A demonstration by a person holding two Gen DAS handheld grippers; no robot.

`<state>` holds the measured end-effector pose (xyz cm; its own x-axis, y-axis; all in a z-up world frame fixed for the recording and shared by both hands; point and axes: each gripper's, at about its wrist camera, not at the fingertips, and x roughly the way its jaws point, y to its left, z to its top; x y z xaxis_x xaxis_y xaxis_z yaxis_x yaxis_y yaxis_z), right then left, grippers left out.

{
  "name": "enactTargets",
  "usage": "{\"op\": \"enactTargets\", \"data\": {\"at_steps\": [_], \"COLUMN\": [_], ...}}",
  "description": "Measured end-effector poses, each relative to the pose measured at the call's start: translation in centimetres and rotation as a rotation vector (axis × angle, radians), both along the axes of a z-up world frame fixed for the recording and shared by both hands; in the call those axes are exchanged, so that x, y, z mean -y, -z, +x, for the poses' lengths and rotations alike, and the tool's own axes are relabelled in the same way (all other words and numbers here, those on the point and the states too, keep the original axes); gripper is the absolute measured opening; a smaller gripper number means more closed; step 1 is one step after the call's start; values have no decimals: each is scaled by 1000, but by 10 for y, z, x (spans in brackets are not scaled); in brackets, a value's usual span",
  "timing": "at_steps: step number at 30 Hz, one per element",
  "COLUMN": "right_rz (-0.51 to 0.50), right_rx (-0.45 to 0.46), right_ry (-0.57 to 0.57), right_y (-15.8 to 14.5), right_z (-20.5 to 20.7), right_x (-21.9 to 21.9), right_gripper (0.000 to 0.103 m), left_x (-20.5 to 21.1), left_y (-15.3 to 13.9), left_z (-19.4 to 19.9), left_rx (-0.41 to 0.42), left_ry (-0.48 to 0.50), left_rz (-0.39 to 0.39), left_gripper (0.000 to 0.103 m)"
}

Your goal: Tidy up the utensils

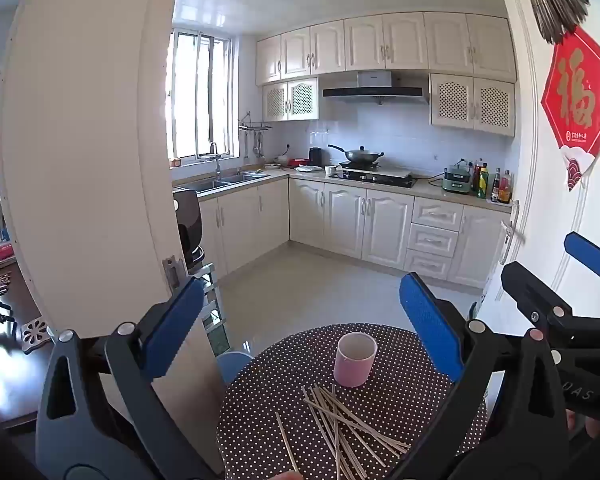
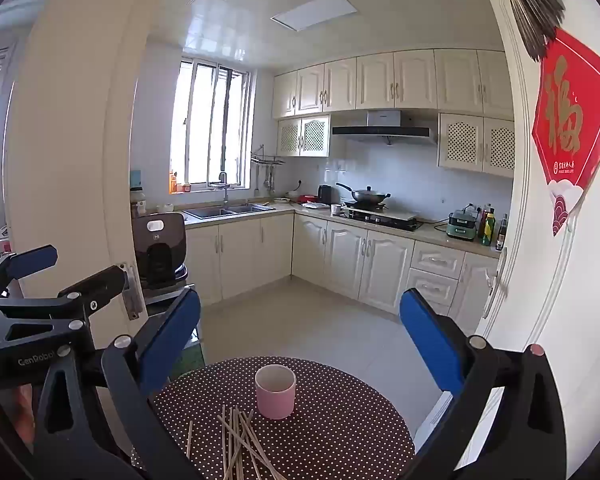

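A pink cup [image 1: 355, 365] [image 2: 275, 391] stands upright and empty on a round dark polka-dot table [image 1: 404, 400] [image 2: 340, 432]. A loose pile of several pale chopsticks [image 1: 344, 420] [image 2: 240, 444] lies on the table in front of the cup. My left gripper [image 1: 304, 332] is open and empty, held above the table's near side. My right gripper [image 2: 300, 336] is open and empty, also above the table. The right gripper shows at the right of the left wrist view [image 1: 556, 280]; the left gripper shows at the left of the right wrist view [image 2: 68, 276].
A cream door frame [image 1: 92, 160] stands close on the left and an open white door [image 1: 560, 200] with a red decoration on the right. Beyond is a kitchen with cabinets [image 1: 360, 220], sink and stove. A blue stool [image 1: 232, 364] sits by the table.
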<state>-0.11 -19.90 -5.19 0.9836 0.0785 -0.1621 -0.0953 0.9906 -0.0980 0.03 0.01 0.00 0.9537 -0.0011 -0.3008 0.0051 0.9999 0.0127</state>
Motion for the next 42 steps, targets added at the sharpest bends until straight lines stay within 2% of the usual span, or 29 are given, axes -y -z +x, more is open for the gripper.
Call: {"op": "enactTargets", "data": {"at_steps": [42], "right_rz": [0], "right_rx": [-12], "right_ry": [-3], "right_y": [-4], "right_z": [-1], "right_x": [2], "right_gripper": [96], "left_x": [-3], "left_y": [4], "left_z": [2], "left_rx": [-8], "left_ry": [-8], "left_rz": [-3], "left_gripper": [97]}}
